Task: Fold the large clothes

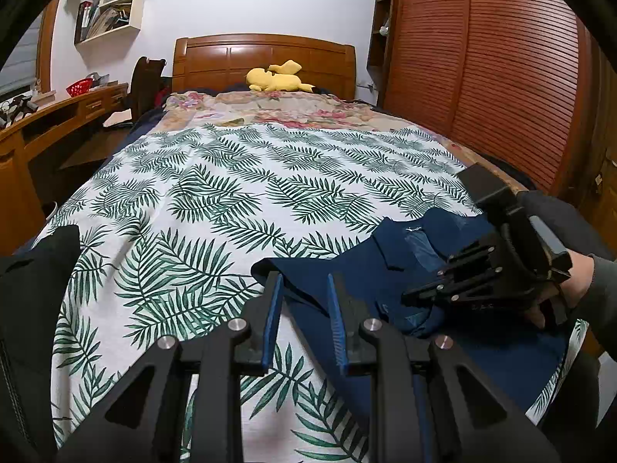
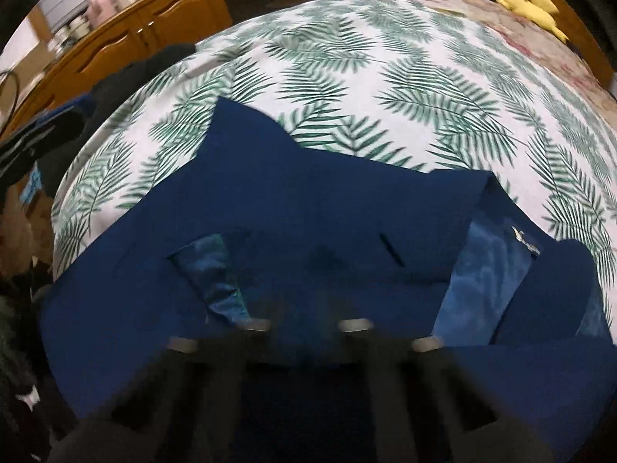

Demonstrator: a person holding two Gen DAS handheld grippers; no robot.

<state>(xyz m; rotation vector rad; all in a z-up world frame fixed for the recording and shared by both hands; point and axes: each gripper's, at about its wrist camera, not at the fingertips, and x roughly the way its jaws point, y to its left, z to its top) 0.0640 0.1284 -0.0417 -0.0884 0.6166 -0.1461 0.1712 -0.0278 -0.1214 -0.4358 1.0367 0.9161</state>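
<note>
A navy blue polo shirt point(image 1: 370, 281) lies partly folded on the leaf-print bedspread point(image 1: 216, 193); its collar and lighter inner panels show in the right wrist view point(image 2: 327, 212). My left gripper point(image 1: 306, 289) is open, its blue-padded fingers point(image 1: 273, 308) standing either side of the shirt's left edge, just above it. My right gripper point(image 1: 412, 295) reaches in from the right, low over the shirt's middle. In its own view the right gripper point(image 2: 304, 308) is motion-blurred against the dark cloth, so its jaw state does not show.
A black garment point(image 1: 34, 308) lies at the bed's left edge. A yellow plush toy point(image 1: 277, 77) sits by the wooden headboard point(image 1: 262, 58). A wooden desk point(image 1: 58, 123) runs along the left and a slatted wardrobe point(image 1: 501, 77) along the right.
</note>
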